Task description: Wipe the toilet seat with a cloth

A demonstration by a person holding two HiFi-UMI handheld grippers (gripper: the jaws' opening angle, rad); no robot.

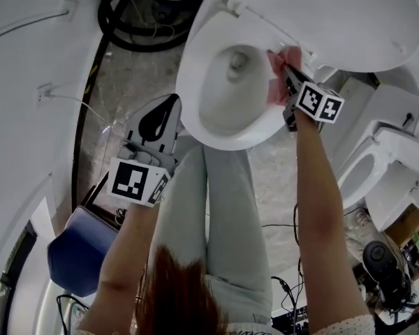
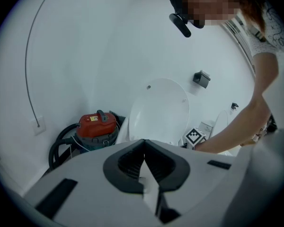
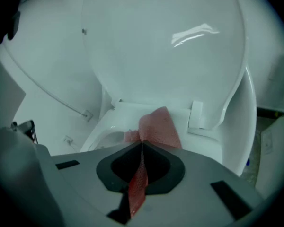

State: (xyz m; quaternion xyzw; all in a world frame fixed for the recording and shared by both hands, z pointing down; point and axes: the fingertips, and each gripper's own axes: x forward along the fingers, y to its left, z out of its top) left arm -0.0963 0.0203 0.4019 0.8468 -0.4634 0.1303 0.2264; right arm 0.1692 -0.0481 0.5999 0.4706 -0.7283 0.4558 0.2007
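Raised lid (image 1: 335, 19) closes off the rear edge of the toilet seat (image 1: 188, 82); the right gripper (image 1: 286, 68), clamped on the cloth (image 1: 274, 60), occupies the rear right corner. Left and front edges lie open from above, with the left gripper (image 1: 157, 121) just off the front left. Vacuum hose (image 1: 136, 19) crowds the floor rear left; a second toilet (image 1: 377, 166) stands near the right.

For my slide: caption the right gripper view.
Right claw pinches a pink mesh cloth on the white toilet seat.

White walls (image 2: 85, 56) enclose a washroom with a marbled stone floor (image 1: 126, 93). A red vacuum cleaner (image 2: 97, 124) and its black hose (image 1: 148, 45) sit in the corner. A second toilet (image 1: 377, 169) and a blue object (image 1: 80, 246) stand nearby.
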